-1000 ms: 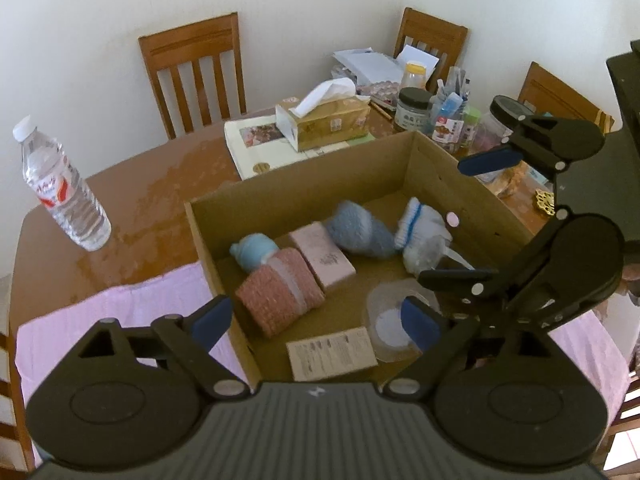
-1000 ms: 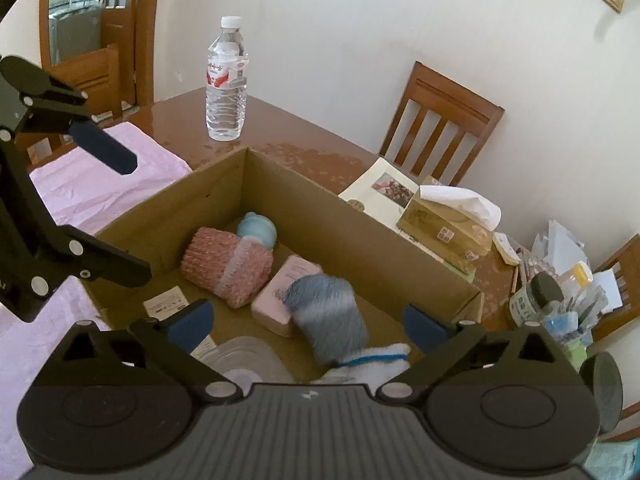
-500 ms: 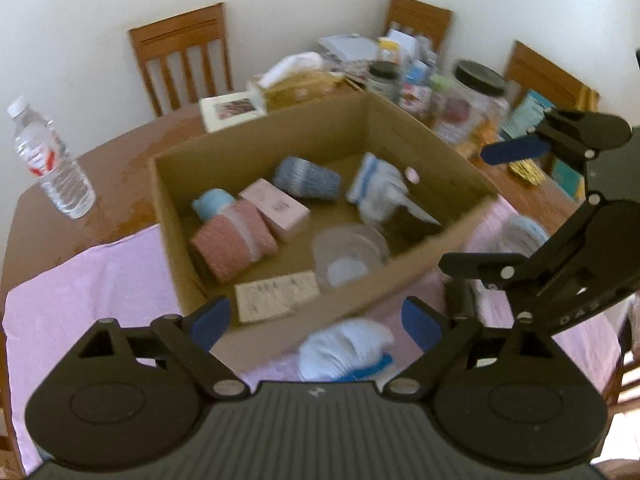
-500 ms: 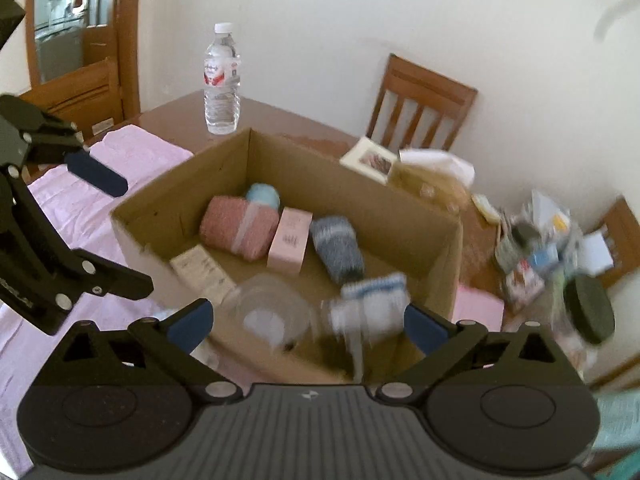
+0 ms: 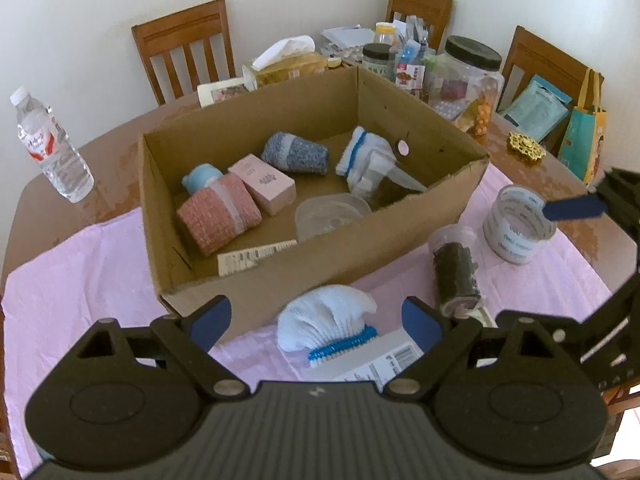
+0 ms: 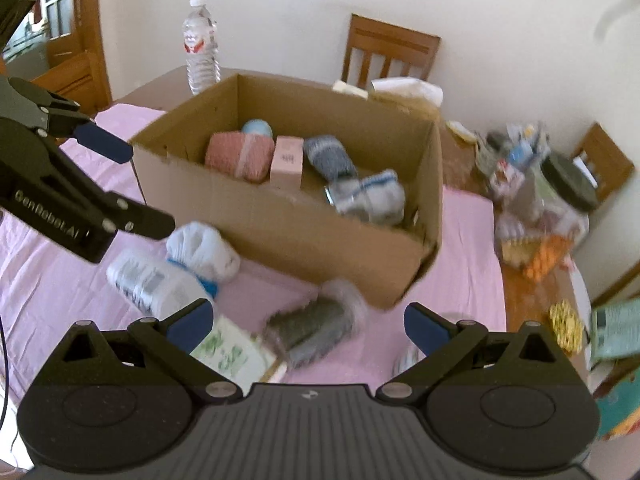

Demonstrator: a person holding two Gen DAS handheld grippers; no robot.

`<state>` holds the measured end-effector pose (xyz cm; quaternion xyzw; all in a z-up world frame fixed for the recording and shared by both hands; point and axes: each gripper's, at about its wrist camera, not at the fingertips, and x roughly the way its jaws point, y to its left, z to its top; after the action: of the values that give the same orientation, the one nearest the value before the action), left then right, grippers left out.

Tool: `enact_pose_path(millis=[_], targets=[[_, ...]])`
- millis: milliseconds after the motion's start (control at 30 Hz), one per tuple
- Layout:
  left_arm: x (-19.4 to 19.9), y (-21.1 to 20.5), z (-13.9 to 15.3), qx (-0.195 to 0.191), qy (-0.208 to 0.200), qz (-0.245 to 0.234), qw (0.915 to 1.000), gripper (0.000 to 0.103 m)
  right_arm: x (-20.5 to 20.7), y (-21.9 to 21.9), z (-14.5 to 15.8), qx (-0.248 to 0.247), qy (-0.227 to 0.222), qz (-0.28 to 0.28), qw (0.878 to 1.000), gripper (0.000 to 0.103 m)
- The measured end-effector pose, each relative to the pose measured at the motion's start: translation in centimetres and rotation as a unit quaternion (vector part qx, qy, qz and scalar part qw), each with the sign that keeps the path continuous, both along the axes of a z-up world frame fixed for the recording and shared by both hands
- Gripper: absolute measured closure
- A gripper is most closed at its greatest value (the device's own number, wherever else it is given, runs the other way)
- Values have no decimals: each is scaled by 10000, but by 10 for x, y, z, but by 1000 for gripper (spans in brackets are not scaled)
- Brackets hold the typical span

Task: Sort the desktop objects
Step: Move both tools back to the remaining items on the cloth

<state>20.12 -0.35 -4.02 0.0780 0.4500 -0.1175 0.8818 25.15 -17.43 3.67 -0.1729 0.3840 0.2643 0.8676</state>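
Both claws, left claw (image 5: pixel 316 318) and right claw (image 6: pixel 306 322), hang empty with jaws apart over the pink cloth (image 5: pixel 80 280), apparently picking among leftovers like the white sock (image 5: pixel 324 316) beside the cardboard box (image 5: pixel 320 276)

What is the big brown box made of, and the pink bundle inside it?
The box looks like plain matte cardboard: brown, with thin, rough-cut edges. The pink bundle looks like soft knitted cloth with a nubbly weave, probably a rolled sock or towel.
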Motion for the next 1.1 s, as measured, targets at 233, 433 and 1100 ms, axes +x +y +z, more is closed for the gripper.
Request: enact_pose_path(millis=[233,433,1100], targets=[[9,-5,-17,151,-17,259,9995,11,-19,-10,-15,186,196,-363,9990,0],[14,-4,-31,106,123,396,9991,11,-28,-13,-23,260,283,-479,9981,0],[-28,-4,-36,-141,361,590,9975,11,-28,-34,-35,735,623,-609,9935,0]])
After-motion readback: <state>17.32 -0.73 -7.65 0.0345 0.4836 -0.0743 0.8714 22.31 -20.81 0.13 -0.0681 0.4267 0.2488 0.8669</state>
